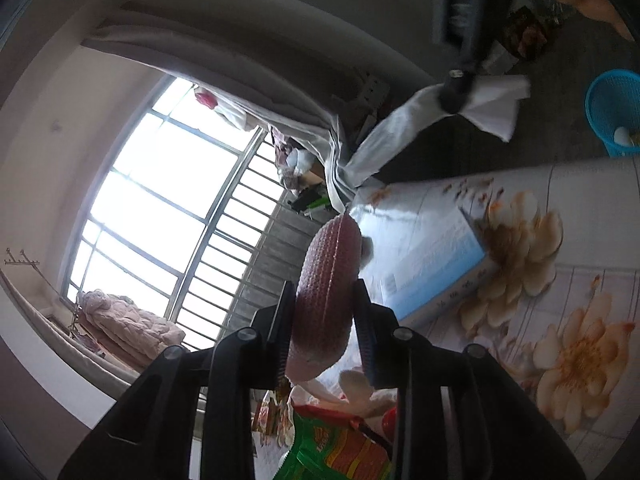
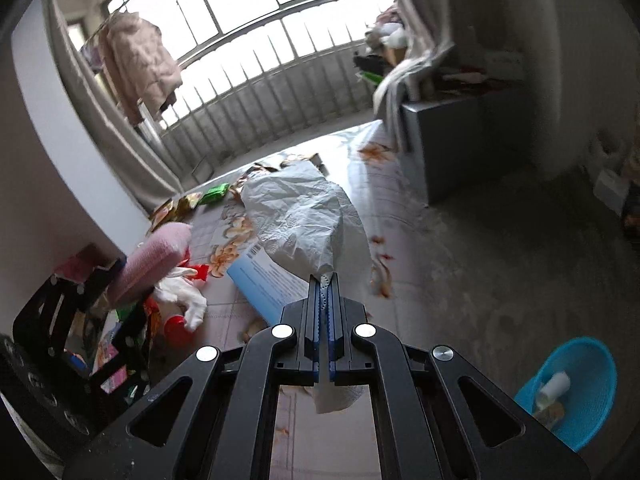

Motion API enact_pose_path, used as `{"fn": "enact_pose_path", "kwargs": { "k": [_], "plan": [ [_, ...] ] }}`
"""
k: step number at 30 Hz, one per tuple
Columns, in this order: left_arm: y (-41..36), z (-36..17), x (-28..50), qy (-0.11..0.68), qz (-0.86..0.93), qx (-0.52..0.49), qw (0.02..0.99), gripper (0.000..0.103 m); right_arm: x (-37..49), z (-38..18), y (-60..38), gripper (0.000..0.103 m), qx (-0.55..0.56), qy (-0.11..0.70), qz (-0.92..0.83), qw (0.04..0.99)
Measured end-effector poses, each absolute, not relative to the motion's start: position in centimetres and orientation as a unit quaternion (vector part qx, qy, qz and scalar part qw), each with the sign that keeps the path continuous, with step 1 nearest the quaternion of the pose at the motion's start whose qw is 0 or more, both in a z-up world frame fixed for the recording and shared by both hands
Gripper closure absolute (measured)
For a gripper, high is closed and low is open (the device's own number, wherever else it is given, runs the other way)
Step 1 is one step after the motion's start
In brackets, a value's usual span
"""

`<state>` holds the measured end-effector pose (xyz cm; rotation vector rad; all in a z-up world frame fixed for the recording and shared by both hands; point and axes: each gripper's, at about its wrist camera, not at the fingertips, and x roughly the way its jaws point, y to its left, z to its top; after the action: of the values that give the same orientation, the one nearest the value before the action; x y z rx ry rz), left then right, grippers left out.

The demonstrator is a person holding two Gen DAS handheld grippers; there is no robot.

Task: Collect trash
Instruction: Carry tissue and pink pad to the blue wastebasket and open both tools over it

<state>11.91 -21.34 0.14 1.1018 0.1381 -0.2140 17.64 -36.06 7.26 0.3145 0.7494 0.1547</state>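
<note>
Right gripper (image 2: 326,280) is clamped on a white tissue (image 2: 304,216) held above the floral floor mat (image 2: 372,168). Left gripper (image 1: 324,304) grips a pink roll (image 1: 328,292). Risk: the thin tissue may tear or slip before reaching the blue basket (image 2: 592,400).

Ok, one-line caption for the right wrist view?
Right gripper shut on a crumpled white paper towel, lifted above the floral table, blue plastic basket below.
</note>
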Motion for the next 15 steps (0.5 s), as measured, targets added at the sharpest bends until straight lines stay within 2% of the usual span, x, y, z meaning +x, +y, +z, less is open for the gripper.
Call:
{"fn": "enact_pose_path", "kwargs": {
  "k": [8,15],
  "plan": [
    [-23.9,2.5,10.0,0.020,-0.124,0.509,0.852,0.076,13.4,6.4,-39.0,0.101,0.205,0.348,0.043,0.914],
    [-27.2,4.3,8.9,0.028,-0.192,0.465,0.864,0.076,9.8,4.9,-41.4,0.101,0.248,0.339,0.005,0.908]
  ]
}}
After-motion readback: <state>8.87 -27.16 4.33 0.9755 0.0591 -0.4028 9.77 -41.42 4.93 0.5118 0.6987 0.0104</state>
